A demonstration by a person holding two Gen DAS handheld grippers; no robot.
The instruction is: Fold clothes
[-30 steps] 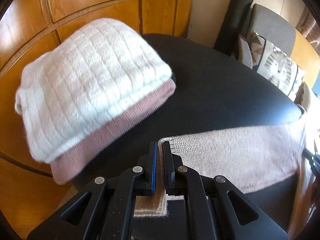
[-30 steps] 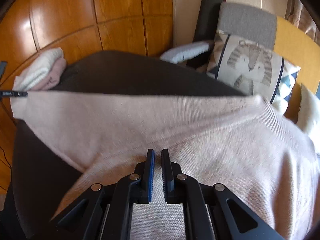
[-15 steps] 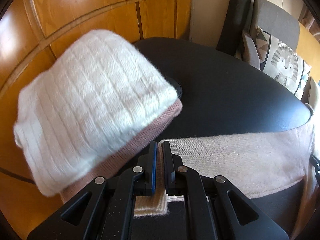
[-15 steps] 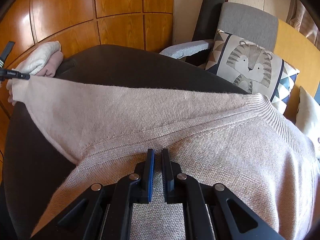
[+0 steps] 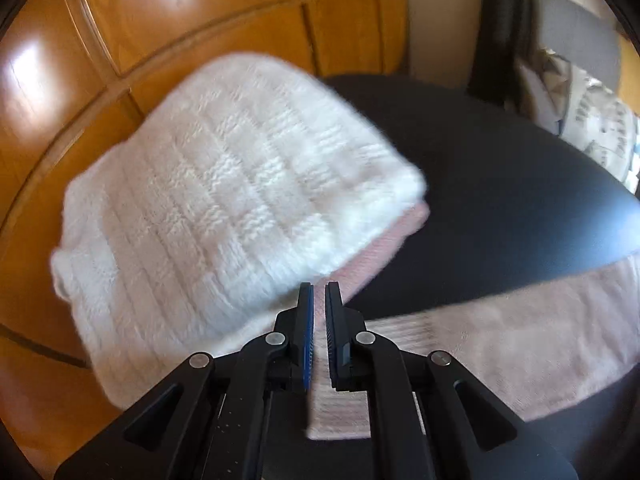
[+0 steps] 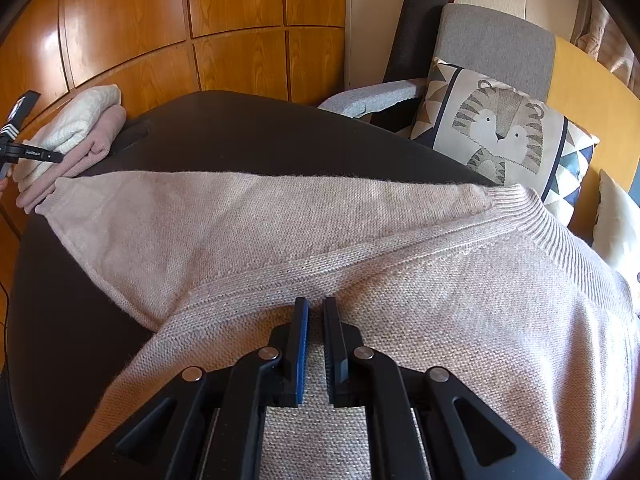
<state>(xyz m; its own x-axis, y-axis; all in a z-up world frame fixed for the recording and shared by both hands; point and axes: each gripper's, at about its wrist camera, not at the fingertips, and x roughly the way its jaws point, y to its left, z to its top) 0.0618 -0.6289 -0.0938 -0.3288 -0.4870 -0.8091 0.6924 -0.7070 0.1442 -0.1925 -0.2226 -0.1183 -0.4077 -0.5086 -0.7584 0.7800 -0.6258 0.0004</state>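
a pale pink knit sweater (image 6: 400, 280) lies spread over the dark round table (image 6: 260, 136), its body filling the near side in the right wrist view and 1 sleeve (image 6: 192, 216) stretched out across the tabletop toward the far left edge. the ribbed collar (image 6: 532, 216) sits on the right, toward the cushion with a tiger print (image 6: 500, 132) on the grey chair (image 6: 496, 44).

the right gripper (image 6: 316, 308) is over the sweater's body below the sleeve seam; its jaws are closed almost together, with knit showing in the thin gap, and it is hard to tell whether they pinch the cloth or only press down on it.

the left gripper (image 5: 319, 292) has its jaws closed on the cuff end of the sleeve (image 5: 500, 344): the ribbed cuff runs between the fingers and hangs out below them, while the rest of the sleeve trails off to the right over the table (image 5: 500, 200). in the right wrist view this gripper (image 6: 60, 158) shows small at the far left, at the tip of the sleeve.

just beyond the left gripper is a stack of 2 folded garments at the table's edge: a white waffle-knit sweater (image 5: 224, 208) on top of a pink folded garment (image 5: 384, 248). behind them is a wooden panelled wall (image 5: 200, 12). the left wrist view is blurred.
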